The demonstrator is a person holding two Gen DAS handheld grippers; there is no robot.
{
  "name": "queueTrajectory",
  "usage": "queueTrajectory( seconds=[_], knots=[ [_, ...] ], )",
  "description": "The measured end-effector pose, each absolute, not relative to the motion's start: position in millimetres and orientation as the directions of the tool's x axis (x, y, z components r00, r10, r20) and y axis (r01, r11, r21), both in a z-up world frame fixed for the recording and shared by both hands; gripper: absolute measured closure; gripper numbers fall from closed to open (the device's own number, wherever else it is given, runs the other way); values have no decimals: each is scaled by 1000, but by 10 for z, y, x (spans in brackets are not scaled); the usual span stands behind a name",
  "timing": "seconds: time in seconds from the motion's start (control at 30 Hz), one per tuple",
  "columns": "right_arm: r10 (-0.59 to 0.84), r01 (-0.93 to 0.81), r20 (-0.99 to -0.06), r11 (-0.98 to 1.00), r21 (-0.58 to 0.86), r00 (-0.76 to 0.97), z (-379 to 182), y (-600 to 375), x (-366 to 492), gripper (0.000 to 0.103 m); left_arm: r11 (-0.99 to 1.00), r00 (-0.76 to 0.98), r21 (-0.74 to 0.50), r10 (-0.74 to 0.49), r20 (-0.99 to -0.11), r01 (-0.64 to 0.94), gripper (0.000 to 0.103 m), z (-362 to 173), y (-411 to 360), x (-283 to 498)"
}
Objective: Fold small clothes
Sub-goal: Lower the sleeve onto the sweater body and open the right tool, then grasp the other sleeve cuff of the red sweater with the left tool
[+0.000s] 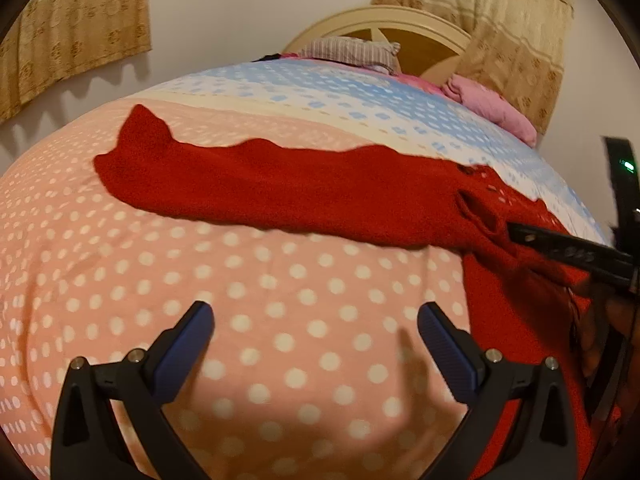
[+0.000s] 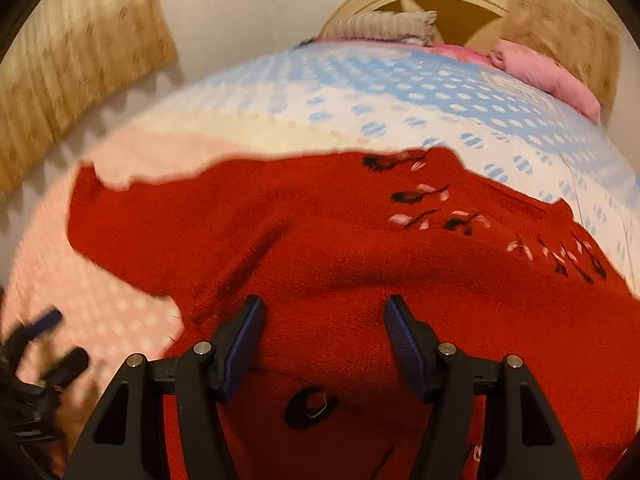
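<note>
A red knitted sweater (image 1: 280, 192) with dark embroidered flowers lies spread on the bed, one sleeve reaching far left. My left gripper (image 1: 316, 312) hovers open over the pink dotted cover (image 1: 280, 264), just short of the sweater, with nothing between its pads. One black finger (image 1: 560, 246) of the right gripper lies over the sweater's body at the right edge. In the right wrist view my right gripper (image 2: 325, 306) stands open above the sweater (image 2: 340, 240), and only flat fabric shows beneath the gap. The left gripper (image 2: 60, 336) appears blurred at lower left.
The bed cover turns from pink to blue dots (image 1: 360, 92) farther back. A pink pillow (image 1: 492, 108) and a striped cloth (image 1: 352, 50) lie by the cream headboard (image 1: 380, 20). Patterned curtains (image 1: 72, 28) hang on the wall at both sides.
</note>
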State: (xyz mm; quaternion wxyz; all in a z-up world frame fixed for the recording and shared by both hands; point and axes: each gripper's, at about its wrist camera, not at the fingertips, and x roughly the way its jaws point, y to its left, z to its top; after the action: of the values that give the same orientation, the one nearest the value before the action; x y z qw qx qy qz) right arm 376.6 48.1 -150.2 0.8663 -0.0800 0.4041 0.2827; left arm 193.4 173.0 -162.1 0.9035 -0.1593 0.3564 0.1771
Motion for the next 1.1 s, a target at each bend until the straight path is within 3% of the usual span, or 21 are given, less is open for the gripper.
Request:
queueTrajectory(
  seconds=[0.13,0.23,0.3,0.57,0.7,0.87,1.03,1.1],
  knots=[
    [431,-548,-683,835,54,590,-1372,461,3695,39,857,672,-169,244,-699,-487,0,-1564,1948,1901],
    [442,-632,-783,770,82,438,-1702,710,3728,37,847,650,-189,220,-727,-497,0,-1580,2158,1916],
    [418,-634,-767,773,19,486,-1741,787,3680,36,829,640,-203,222,-735,-520,0,-1571,2352,1875],
    [434,-623,-752,781,40,496,-1742,740,3583,35,698,617,-263,318,-720,-666,0,-1473,3145,1604],
    [416,-614,-748,789,13,518,-1696,653,3556,32,650,630,-331,297,-718,-684,0,-1468,3404,1610],
    [414,-608,-747,794,17,521,-1694,634,3570,29,628,674,-416,245,-696,-658,16,-1470,3585,1734],
    [413,-606,-745,795,16,523,-1701,628,3577,29,588,704,-490,203,-681,-644,17,-1540,3762,1836],
    [413,-604,-744,797,16,525,-1705,627,3579,29,561,713,-523,186,-675,-642,23,-1581,3827,1862]
  ],
)
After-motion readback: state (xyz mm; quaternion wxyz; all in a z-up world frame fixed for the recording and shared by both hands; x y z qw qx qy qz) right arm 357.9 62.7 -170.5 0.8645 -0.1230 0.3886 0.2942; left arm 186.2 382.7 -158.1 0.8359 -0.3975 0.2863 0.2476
